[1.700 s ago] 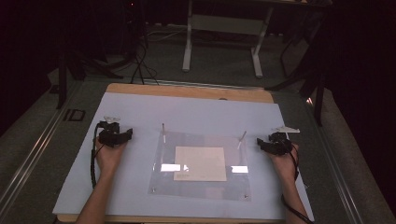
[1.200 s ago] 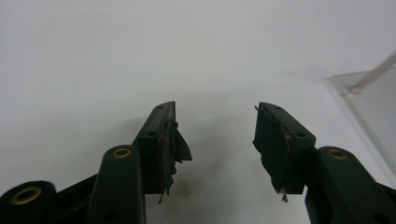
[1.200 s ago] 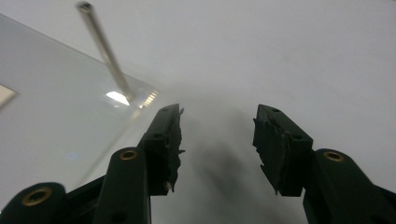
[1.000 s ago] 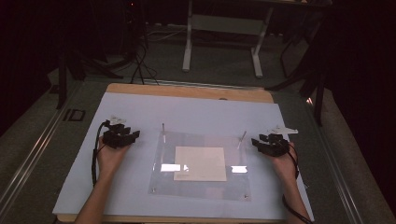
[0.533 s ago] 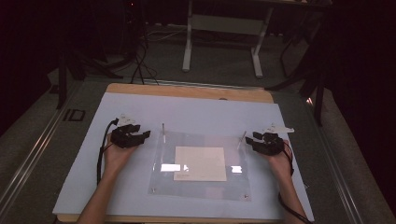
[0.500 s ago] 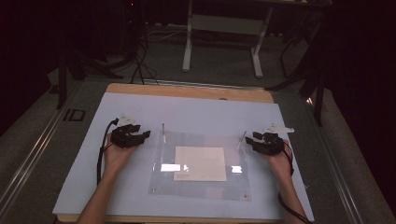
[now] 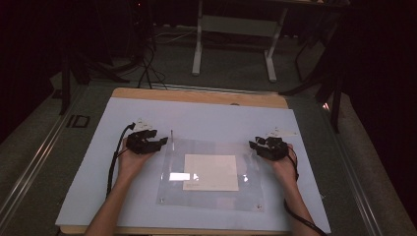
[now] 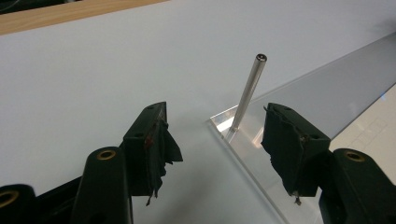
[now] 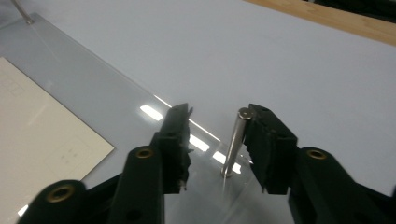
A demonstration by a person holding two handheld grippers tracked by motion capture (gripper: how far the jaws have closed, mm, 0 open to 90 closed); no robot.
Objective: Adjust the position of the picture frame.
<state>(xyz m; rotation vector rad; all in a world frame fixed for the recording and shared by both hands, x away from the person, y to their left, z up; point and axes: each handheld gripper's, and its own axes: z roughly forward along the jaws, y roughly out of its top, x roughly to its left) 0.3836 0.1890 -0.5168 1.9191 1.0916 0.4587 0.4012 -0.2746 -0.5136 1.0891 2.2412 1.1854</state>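
Both claws open: left claw (image 8: 215, 140) at centre frame around the left pin (image 8: 246, 91), right claw (image 9: 217, 140) around the right pin (image 9: 235, 140) on the clear plate (image 7: 211, 196).

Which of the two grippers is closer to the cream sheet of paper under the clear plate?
About equal, perhaps the right. The left gripper sits off the paper's far-left corner; the right gripper sits off its far-right corner, each at a metal post.

In the right gripper view, faint markings on the paper sheet (image 9: 42, 130) at the left were too small to read, and the frame's left edge cut the sheet off. In the high view, the bottom edge cut off both forearms.
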